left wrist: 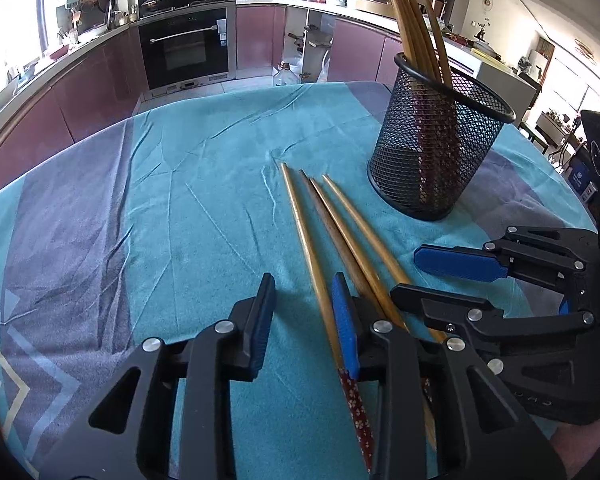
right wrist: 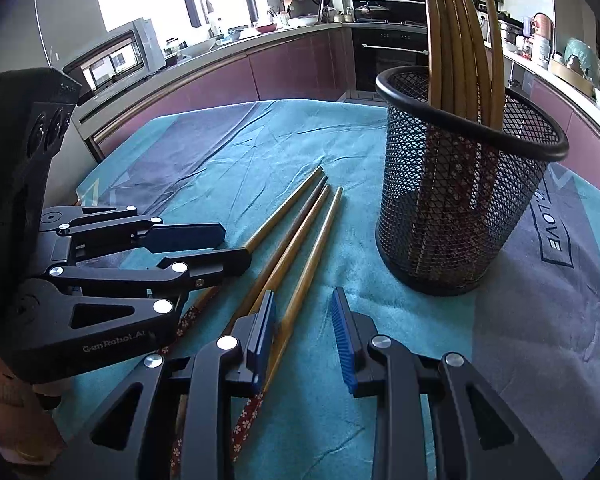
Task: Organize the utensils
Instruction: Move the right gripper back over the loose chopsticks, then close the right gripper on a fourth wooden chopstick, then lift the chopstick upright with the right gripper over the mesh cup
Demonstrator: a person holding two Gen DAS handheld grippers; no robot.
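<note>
1. Chopsticks (left wrist: 340, 236), four of brown wood with red flowered handles, are laid side by side on the teal-clothed surface (left wrist: 180, 200).
2. The left tongs (left wrist: 304, 320) are spread apart, empty, with one chopstick lying between the fingers.
3. The right tongs (right wrist: 304, 332) are likewise released, just right of the chopsticks.
4. More chopsticks (right wrist: 460, 40) are stood in the black mesh cup (right wrist: 460, 208) nearby.
</note>
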